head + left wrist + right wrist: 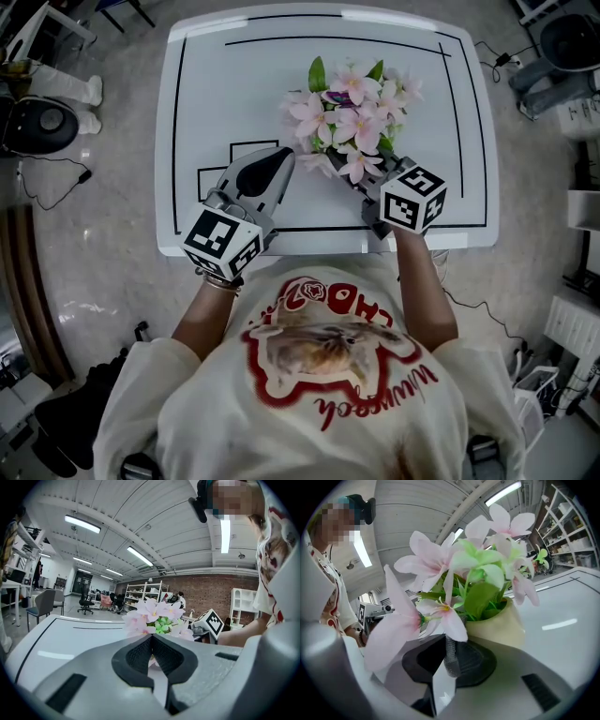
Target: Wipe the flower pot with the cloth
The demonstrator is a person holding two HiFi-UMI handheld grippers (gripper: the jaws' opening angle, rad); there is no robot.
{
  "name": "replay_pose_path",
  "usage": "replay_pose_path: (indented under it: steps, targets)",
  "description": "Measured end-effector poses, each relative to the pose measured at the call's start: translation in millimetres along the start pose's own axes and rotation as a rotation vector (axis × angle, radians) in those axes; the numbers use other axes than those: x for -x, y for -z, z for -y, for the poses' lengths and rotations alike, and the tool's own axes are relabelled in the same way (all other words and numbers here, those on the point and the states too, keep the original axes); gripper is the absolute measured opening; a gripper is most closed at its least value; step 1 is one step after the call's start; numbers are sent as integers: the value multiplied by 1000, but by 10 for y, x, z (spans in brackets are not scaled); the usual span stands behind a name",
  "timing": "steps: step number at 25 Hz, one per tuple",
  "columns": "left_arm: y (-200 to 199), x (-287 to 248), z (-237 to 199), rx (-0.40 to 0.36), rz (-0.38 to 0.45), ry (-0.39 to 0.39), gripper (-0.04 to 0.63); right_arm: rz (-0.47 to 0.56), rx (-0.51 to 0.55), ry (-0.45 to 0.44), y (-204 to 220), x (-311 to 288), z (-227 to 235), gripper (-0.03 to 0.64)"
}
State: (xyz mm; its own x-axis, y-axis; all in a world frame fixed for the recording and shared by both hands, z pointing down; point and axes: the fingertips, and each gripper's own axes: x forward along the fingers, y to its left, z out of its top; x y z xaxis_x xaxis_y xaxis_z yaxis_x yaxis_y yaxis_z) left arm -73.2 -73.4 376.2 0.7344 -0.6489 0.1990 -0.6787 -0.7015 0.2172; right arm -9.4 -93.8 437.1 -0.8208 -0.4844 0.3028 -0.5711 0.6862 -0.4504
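A cream flower pot (499, 626) with pink artificial flowers (345, 120) stands in the middle of the white table (206, 103). My right gripper (451, 644) is right up against the pot's near side, under the petals. Its jaws are shut on a narrow fold of grey woven cloth (450, 662). In the head view only that gripper's marker cube (413, 197) shows well; its tips are under the flowers. My left gripper (279, 157) lies low over the table to the left of the pot, apart from it. Its jaws are shut with nothing between them (152, 637).
Black lines (176, 141) are drawn on the tabletop. The table's near edge (309, 246) runs just in front of the person's body. Shelves (140, 592) and office chairs (44, 604) stand far off in the room. Cables lie on the floor (56, 183).
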Motion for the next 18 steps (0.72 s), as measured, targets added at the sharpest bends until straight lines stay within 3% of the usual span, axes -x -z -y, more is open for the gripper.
replay_pose_path:
  steps: [18]
  targets:
    - [41, 163, -104, 18, -1, -30, 3, 5, 12, -8, -15, -181, -114, 52]
